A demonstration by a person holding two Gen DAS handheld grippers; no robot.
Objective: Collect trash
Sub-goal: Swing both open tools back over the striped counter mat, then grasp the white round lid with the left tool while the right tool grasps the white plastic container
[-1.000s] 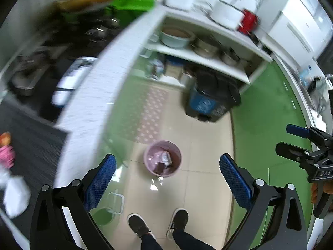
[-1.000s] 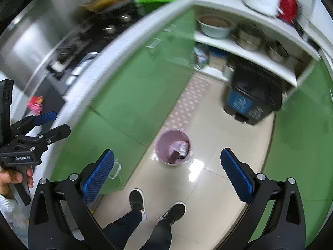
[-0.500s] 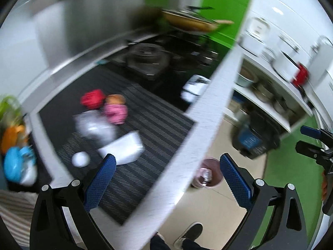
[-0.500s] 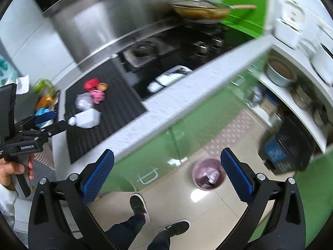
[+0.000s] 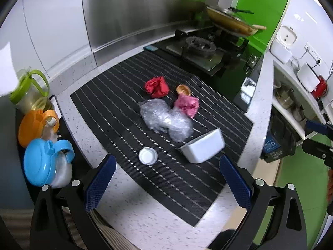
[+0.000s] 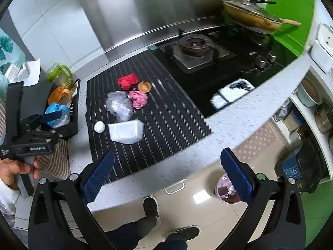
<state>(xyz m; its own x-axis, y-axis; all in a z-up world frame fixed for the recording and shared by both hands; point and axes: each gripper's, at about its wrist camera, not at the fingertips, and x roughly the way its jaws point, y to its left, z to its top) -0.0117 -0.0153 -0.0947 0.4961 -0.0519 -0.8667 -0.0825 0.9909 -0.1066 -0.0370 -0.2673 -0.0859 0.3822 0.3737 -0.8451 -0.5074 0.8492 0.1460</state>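
Note:
Trash lies on a black striped mat (image 5: pixel 116 104) on the counter: a red crumpled wrapper (image 5: pixel 157 86), a pink crumpled wrapper (image 5: pixel 187 105), a small brown paper cup (image 5: pixel 183 89), clear crumpled plastic (image 5: pixel 164 118), a white foam tray (image 5: pixel 203 149) and a small white lid (image 5: pixel 147 155). The same pile shows in the right wrist view around the foam tray (image 6: pixel 126 132). My left gripper (image 5: pixel 166 179) is open and empty, above the counter's near edge. My right gripper (image 6: pixel 166 175) is open and empty, over the counter edge. A pink bin (image 6: pixel 225 189) stands on the floor below.
Jugs with green (image 5: pixel 31 91), orange (image 5: pixel 37 127) and blue (image 5: pixel 45 162) lids stand in a black rack at the left. A gas stove (image 5: pixel 199 48) and a pan (image 5: pixel 231 21) are behind the mat. A dark pedal bin (image 6: pixel 301 170) and shelves are at the right.
Both grippers have swung up from facing the floor and pink bin to facing the counter and the trash on the mat. Both stay open and empty.

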